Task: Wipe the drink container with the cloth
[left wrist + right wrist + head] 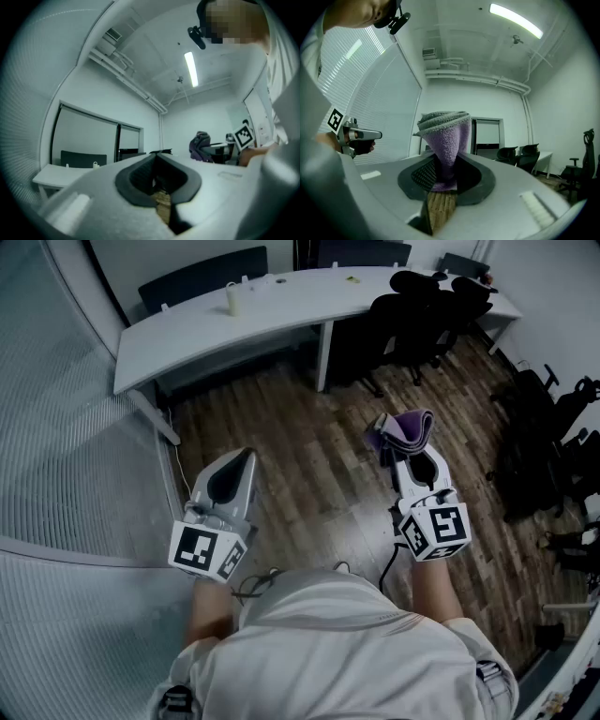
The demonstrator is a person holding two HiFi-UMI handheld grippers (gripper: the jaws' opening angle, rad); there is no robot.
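Observation:
A pale, small drink container point(232, 298) stands on the long white desk point(281, 310) at the far side of the room, well away from both grippers. A folded purple cloth point(405, 430) sticks out of my right gripper point(406, 450), which is shut on it. In the right gripper view the cloth point(445, 136) rises upright from between the jaws of that gripper point(444, 174). My left gripper point(247, 458) is held level over the wooden floor, shut with nothing in it. The left gripper view shows the closed left gripper point(157, 158) and the distant container point(95, 164).
Black office chairs point(422, 315) stand at the desk's right end, and more dark chairs point(548, 446) line the right wall. A blind-covered glass wall point(66, 456) runs along the left. Wooden floor point(309, 474) lies between me and the desk.

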